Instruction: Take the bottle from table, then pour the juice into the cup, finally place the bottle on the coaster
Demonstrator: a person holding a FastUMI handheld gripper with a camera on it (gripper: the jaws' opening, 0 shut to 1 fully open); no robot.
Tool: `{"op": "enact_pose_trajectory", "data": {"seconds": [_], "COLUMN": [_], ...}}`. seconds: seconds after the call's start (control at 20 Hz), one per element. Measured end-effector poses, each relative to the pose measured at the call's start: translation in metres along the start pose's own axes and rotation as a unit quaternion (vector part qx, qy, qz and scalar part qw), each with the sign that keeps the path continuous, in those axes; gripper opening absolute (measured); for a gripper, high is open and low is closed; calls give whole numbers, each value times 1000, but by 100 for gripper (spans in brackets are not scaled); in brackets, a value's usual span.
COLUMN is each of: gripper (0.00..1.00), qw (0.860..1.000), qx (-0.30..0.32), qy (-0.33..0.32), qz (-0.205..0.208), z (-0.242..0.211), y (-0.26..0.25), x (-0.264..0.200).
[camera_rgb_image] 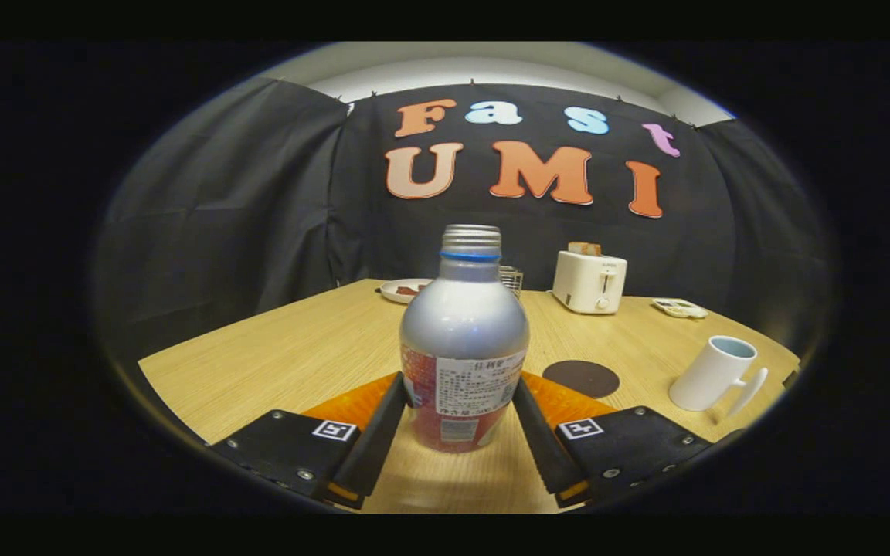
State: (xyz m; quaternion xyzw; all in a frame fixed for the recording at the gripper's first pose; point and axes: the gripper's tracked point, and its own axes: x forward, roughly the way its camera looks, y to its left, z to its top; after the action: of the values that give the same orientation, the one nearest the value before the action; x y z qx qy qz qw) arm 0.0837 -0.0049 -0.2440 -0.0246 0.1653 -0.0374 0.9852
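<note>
A silver bottle [464, 332] with a red lower label and no cap stands upright between my fingers. My gripper [462, 390] is shut on the bottle, one finger pressing each side of its lower body. I cannot tell whether its base touches the wooden table [290, 355]. Just beyond the right finger lies a dark round coaster [580, 378]. Farther right of the coaster stands a white cup [711, 374], its handle turned toward me.
At the back of the table sits a white toaster [589, 282] with toast in it. A small plate [405, 290] lies at the back left, a clear glass [512, 278] stands behind the bottle, and a small flat tray [679, 308] lies right of the toaster.
</note>
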Motion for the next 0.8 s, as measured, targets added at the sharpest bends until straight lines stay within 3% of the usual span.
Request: {"op": "enact_pose_trajectory", "data": {"seconds": [0.25,0.8], "gripper": [74,74], "qw": [999,986], "qx": [26,163], "qy": [-24,-26], "qz": [1,1], "z": [21,59], "y": [-6,-41], "x": [-3,-6]}}
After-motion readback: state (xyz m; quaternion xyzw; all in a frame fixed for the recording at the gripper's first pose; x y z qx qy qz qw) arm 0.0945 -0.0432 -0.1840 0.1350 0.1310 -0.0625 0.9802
